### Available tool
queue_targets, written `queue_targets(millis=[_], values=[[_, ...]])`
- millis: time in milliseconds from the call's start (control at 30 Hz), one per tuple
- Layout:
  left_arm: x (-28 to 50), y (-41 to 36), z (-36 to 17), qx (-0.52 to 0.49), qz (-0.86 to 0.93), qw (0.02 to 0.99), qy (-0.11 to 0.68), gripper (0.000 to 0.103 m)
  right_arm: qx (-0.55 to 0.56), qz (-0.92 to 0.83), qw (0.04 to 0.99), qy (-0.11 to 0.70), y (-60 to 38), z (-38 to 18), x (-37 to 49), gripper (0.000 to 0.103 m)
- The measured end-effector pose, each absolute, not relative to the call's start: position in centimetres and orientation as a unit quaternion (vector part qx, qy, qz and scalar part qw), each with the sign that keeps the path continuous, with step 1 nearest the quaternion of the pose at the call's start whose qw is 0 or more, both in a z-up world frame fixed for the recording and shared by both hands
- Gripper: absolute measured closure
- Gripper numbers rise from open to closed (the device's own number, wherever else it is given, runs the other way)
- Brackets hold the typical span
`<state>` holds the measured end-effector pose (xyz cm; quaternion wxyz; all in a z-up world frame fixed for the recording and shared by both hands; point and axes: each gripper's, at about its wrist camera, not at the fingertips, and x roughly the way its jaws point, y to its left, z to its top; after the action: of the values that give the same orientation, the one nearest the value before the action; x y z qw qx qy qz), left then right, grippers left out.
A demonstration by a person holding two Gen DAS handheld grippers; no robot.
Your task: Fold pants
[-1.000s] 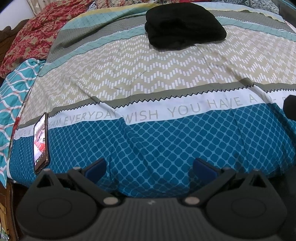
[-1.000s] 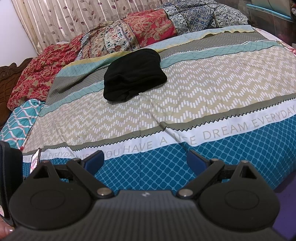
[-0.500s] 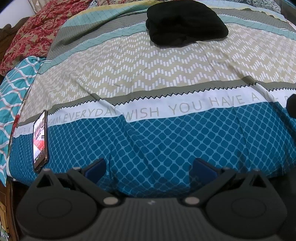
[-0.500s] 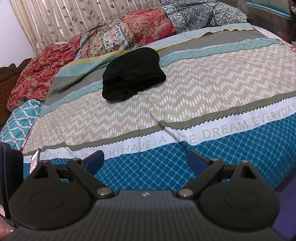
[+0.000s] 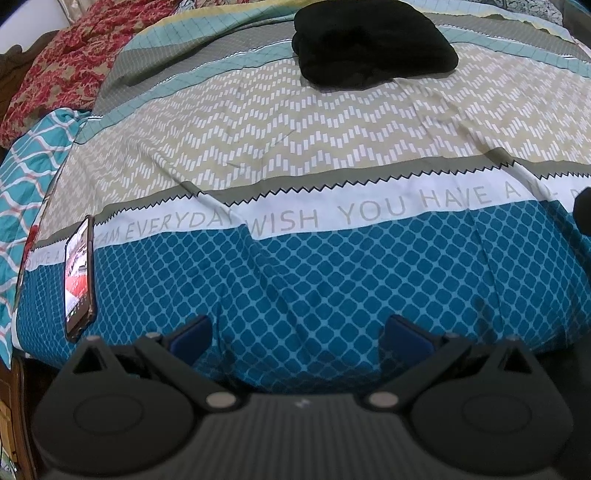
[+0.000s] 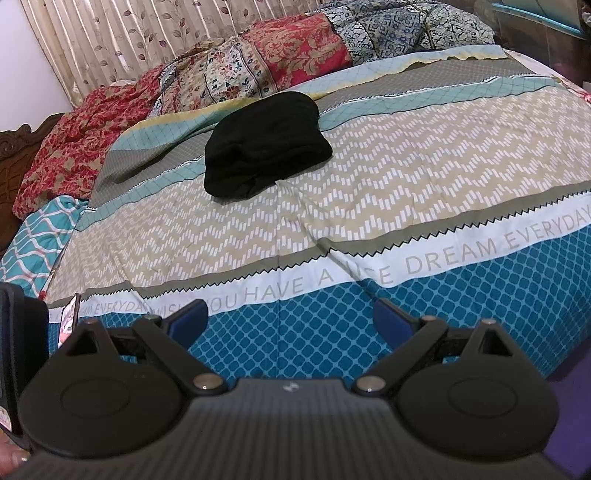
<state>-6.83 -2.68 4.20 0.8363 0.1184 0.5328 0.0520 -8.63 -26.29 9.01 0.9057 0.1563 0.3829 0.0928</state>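
Observation:
The black pants [image 5: 373, 42] lie as a thick folded bundle far back on the bed, also seen in the right wrist view as black pants [image 6: 266, 144] resting on the grey and teal stripes. My left gripper [image 5: 297, 332] hangs open over the blue diamond band near the bed's front edge, nothing between its blue pads. My right gripper [image 6: 291, 317] is also open and empty, above the same blue band. Both are well short of the pants.
A patterned bedsheet [image 5: 295, 155] covers the bed. A phone [image 5: 78, 284] with a lit screen lies at the front left edge. Rumpled red and patterned blankets [image 6: 258, 62] pile along the headboard side, before a curtain [image 6: 110, 33]. A teal wavy cloth [image 5: 26, 155] hangs at left.
Both views have shifted only slightly; the pants sit a little higher in the left wrist view. Both grippers stay open and empty.

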Motion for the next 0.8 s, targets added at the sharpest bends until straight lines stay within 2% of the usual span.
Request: queue_targets(millis=[800], values=[[-6.72, -2.53, 3.74, 0.113, 0.057, 0.828, 0.545, 0.0, 0.156, 0.096, 0.905, 0.385, -26.61, 9.06, -8.71, 0.006]])
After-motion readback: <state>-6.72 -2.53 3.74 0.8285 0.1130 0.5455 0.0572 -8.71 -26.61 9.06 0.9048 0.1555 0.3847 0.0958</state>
